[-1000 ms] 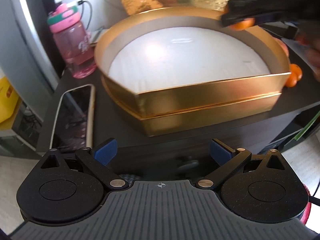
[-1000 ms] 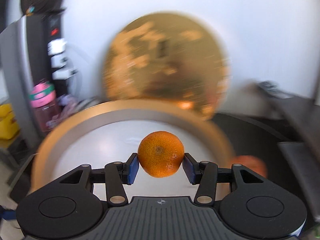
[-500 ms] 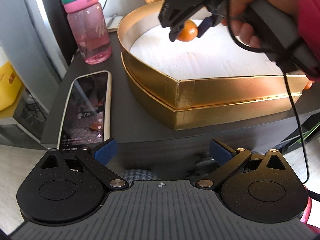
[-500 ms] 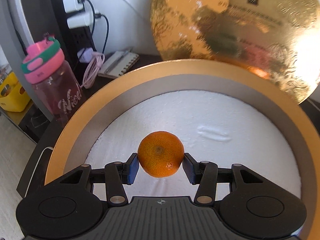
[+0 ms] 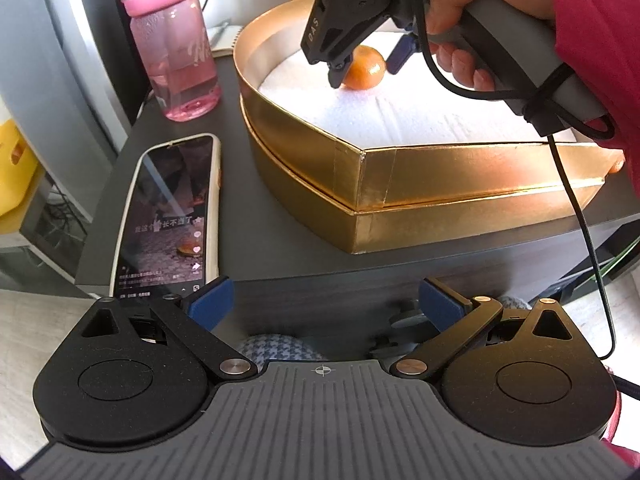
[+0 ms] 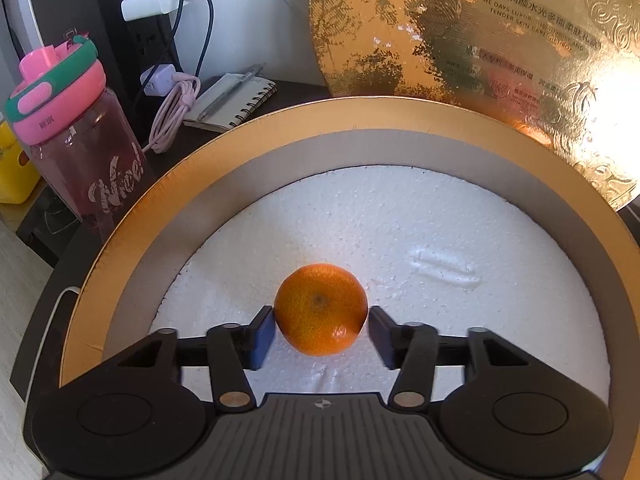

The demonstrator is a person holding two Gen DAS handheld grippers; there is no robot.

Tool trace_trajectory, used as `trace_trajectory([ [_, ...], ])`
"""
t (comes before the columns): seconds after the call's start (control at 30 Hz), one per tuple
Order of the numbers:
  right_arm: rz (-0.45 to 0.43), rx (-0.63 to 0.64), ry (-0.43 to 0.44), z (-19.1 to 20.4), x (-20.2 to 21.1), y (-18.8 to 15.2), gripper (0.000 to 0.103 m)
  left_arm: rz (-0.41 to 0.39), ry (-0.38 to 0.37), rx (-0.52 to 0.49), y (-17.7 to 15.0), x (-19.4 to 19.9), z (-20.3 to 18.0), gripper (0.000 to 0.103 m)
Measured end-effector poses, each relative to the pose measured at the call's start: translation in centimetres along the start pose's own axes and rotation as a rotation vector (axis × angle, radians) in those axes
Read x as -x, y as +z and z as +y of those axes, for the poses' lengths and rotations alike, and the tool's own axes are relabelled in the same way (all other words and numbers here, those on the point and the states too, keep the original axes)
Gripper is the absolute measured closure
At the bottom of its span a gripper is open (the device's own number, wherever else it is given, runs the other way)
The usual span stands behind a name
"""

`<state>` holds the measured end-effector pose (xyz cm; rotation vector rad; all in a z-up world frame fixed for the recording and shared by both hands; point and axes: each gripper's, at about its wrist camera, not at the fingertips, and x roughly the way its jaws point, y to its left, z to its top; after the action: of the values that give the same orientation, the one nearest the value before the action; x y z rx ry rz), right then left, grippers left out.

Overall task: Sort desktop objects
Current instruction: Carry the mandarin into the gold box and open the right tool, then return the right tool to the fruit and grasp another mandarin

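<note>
A mandarin orange (image 6: 320, 308) rests on the white foam inside the gold heart-shaped box (image 6: 120, 248). My right gripper (image 6: 322, 334) straddles it with the jaws slightly parted; a thin gap shows at the right pad (image 6: 380, 336). The left wrist view shows the same orange (image 5: 366, 68) on the foam in the box (image 5: 440, 168), with a hand (image 5: 460, 12) holding the right gripper over it. My left gripper (image 5: 326, 304) hangs open and empty in front of the dark desk's edge, below the box.
A phone (image 5: 172, 216) lies on the desk left of the box, and a pink bottle (image 5: 176, 52) stands behind it. The gold lid (image 6: 480, 40) leans at the back. A notebook (image 6: 236, 100) and coiled cable (image 6: 176, 116) sit behind. Another orange (image 5: 616, 166) peeks out right of the box.
My right gripper carried the orange over the box rim and down onto the foam, then its jaws loosened. My left gripper drew back and left.
</note>
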<state>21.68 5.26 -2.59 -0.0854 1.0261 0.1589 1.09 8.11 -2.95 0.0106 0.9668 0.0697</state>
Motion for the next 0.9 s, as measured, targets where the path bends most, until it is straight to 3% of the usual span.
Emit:
trace_trajectory([
  [0.07,-0.006,0.002,-0.004,-0.1,0.2,-0.1,0.042,-0.004,0.008,0.0,0.0,0.1,0.0,0.002],
  [0.2,-0.026,0.004,-0.01,-0.4,1.0,-0.3,0.026,-0.012,0.018,-0.002,-0.2,0.7,-0.1,0.002],
  [0.63,-0.298,-0.121,0.04,-5.8,15.0,-9.0,0.017,-0.041,0.02,-0.045,-0.1,2.6,-3.9,0.002],
  [0.9,-0.382,-0.275,-0.139,-11.5,19.5,-16.6,0.017,-0.069,-0.003,-0.089,0.8,2.9,-6.7,0.002],
])
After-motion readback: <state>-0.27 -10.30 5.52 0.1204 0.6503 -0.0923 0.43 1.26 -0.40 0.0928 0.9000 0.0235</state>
